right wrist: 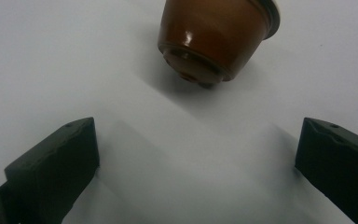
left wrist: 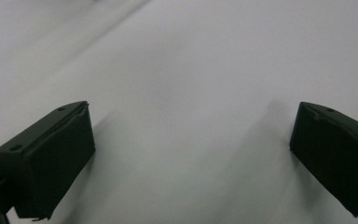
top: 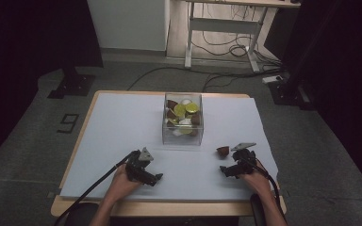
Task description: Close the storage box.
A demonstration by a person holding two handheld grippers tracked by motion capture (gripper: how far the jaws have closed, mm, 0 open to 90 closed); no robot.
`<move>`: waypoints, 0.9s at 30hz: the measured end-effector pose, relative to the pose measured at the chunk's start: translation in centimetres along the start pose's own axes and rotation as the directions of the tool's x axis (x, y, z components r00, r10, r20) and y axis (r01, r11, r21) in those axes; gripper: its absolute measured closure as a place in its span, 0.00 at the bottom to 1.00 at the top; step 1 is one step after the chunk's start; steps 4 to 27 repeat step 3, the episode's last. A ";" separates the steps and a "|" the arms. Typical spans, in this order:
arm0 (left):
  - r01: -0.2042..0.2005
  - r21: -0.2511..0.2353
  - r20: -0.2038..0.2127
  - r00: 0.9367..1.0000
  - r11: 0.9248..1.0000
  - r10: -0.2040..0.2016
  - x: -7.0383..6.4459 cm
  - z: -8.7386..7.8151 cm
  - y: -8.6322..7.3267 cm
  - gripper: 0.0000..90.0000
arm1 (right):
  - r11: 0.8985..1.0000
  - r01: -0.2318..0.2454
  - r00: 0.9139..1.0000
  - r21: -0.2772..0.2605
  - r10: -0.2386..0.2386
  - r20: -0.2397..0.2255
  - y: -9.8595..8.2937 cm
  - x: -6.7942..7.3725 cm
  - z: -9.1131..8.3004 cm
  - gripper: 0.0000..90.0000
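A single brown plastic coffee capsule (top: pixel 223 150) lies on its side on the white sheet that covers the table (top: pixel 122 127), just to the far-left of the right gripper (top: pixel 230 170) and well apart from the left gripper (top: pixel 152 179). From the right gripper view the capsule (right wrist: pixel 216 35) sits straight ahead of the jaws and a little right of their centre line, its narrow base turned toward the gripper and its wider rimmed end pointing away — so its long axis runs roughly along the gripper's line of approach rather than across it. The right gripper (right wrist: pixel 196 158) is released, jaws spread wide with bare sheet between them, and the capsule is not yet between the pads. The right hand (top: pixel 254 176) holds it low, near the table's near-right edge, angled toward the capsule. The right one is plainly the nearer — a short push forward would likely bring the jaws around the capsule's tapered sides. The left gripper (left wrist: pixel 191 154) is likewise spread open over bare sheet, held low in the left hand (top: pixel 122 181) at the near-left. Farther off at the table's middle stands a clear square plastic box (top: pixel 183 120) holding more capsules, brown, yellow and white.
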State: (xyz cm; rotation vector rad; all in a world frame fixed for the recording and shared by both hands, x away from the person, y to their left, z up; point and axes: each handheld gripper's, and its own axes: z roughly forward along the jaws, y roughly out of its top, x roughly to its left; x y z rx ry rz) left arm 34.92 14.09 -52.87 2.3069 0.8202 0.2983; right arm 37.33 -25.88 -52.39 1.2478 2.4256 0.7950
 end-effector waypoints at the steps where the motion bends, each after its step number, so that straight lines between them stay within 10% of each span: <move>1: -0.001 0.000 0.000 1.000 1.000 0.001 0.0 0.0 0.0 0.00 | 1.000 -0.007 1.000 0.000 0.007 -0.010 -0.1 -0.1 0.1 0.00; 27: -0.001 0.001 0.000 1.000 1.000 0.001 0.0 0.0 0.0 0.00 | 1.000 -0.008 1.000 -0.013 0.008 -0.009 -0.2 -0.1 0.0 0.00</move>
